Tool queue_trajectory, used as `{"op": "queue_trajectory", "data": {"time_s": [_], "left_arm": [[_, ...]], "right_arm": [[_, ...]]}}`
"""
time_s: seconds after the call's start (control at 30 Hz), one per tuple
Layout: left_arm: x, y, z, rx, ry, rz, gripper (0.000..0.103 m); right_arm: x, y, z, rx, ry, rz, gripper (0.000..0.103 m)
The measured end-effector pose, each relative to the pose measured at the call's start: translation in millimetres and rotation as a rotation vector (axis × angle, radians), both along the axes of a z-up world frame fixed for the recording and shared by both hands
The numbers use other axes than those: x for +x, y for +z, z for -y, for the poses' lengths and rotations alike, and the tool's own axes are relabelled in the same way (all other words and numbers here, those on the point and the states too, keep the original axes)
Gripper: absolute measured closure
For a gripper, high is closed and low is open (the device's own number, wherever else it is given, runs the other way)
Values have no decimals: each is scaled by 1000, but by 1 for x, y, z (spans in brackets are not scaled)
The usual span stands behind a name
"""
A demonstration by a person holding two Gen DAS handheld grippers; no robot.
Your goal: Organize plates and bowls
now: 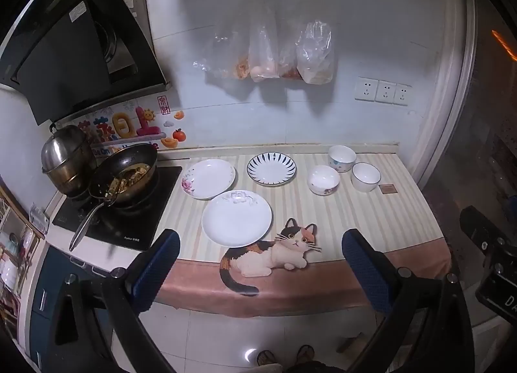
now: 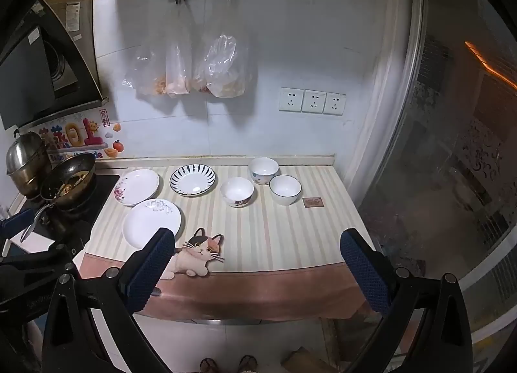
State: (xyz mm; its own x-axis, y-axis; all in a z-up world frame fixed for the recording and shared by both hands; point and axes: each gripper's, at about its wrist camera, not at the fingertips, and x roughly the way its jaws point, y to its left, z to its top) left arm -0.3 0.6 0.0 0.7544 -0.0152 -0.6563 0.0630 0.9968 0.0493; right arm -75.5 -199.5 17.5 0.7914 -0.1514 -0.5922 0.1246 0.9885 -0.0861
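Hovering released, both: left hand-held gripper (image 1: 260,260), right hand-held gripper (image 2: 257,258). White plate (image 1: 236,218) on table (image 1: 371,211) looked glazed, slippery, brittle; pinch near rim.

Dim, bluish indoor light, soft shadows under hanging bags (image 1: 284,53), heavy fisheye edge warping
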Motion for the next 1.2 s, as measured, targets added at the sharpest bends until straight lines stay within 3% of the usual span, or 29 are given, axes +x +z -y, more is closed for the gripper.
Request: {"op": "queue_trajectory", "data": {"time_s": [0.53, 1.2], "left_arm": [[-7, 20, 4, -14, 2, 0, 0], [-2, 15, -1, -28, 20, 0, 0]], "right_arm": [[-7, 4, 3, 18, -5, -9, 0], [2, -2, 21, 41, 3, -30, 0]]}}
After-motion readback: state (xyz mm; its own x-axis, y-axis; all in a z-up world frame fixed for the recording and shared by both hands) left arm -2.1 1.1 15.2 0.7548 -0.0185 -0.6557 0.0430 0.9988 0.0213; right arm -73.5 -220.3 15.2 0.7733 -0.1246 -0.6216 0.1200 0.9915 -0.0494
